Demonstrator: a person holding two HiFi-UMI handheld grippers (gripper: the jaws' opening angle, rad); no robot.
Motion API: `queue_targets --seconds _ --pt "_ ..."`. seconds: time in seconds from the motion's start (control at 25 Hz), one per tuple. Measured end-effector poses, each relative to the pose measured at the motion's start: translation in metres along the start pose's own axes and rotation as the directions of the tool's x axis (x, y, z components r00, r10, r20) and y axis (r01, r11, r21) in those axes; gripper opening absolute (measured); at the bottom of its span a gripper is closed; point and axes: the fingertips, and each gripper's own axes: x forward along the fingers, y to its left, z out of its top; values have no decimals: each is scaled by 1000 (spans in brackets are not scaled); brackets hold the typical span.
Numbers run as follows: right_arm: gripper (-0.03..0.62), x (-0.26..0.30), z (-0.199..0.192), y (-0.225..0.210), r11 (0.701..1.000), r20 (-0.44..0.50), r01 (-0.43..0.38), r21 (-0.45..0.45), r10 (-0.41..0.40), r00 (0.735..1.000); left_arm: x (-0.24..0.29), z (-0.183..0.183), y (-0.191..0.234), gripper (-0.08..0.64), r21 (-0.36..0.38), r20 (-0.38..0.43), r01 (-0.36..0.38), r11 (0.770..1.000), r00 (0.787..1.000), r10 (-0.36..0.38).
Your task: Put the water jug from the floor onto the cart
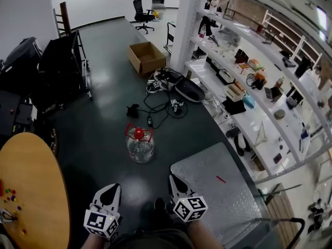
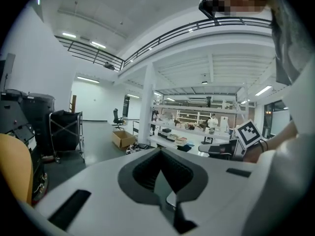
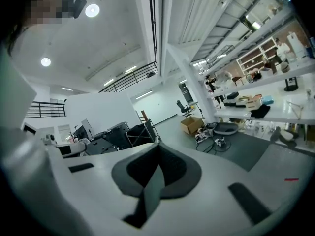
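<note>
The water jug (image 1: 139,143) is clear with a red cap and red handle. It stands upright on the dark floor, ahead of both grippers. The cart (image 1: 224,198) is a low platform of patterned metal at the right, with a dark push handle (image 1: 293,223) at its near end; its deck (image 3: 278,165) also shows in the right gripper view. My left gripper (image 1: 109,192) and right gripper (image 1: 174,183) are side by side near the bottom, well short of the jug, both shut and empty. In the left gripper view the jaws (image 2: 160,175) meet; the jug is not in either gripper view.
A round wooden table (image 1: 32,191) is at the lower left. Black equipment carts (image 1: 59,61) stand at the left wall. A cardboard box (image 1: 147,57) and tangled cables (image 1: 167,104) lie beyond the jug. White shelves (image 1: 249,95) run along the right. A red mark (image 1: 221,179) lies on the cart.
</note>
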Motion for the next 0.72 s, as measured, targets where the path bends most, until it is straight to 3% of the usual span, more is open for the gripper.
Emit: queue_targets --seconds 0.2,0.36,0.72 --pt "-11 69 48 -63 999 -33 -45 -18 44 998 103 35 11 5 -18 19 -46 999 999 46" --pt "-11 118 65 -91 996 -71 -85 -40 82 994 154 47 31 5 -28 33 -111 993 993 112" --pt "-11 201 79 -129 998 -105 -43 -38 39 994 235 50 85 5 -2 26 -149 989 989 149"
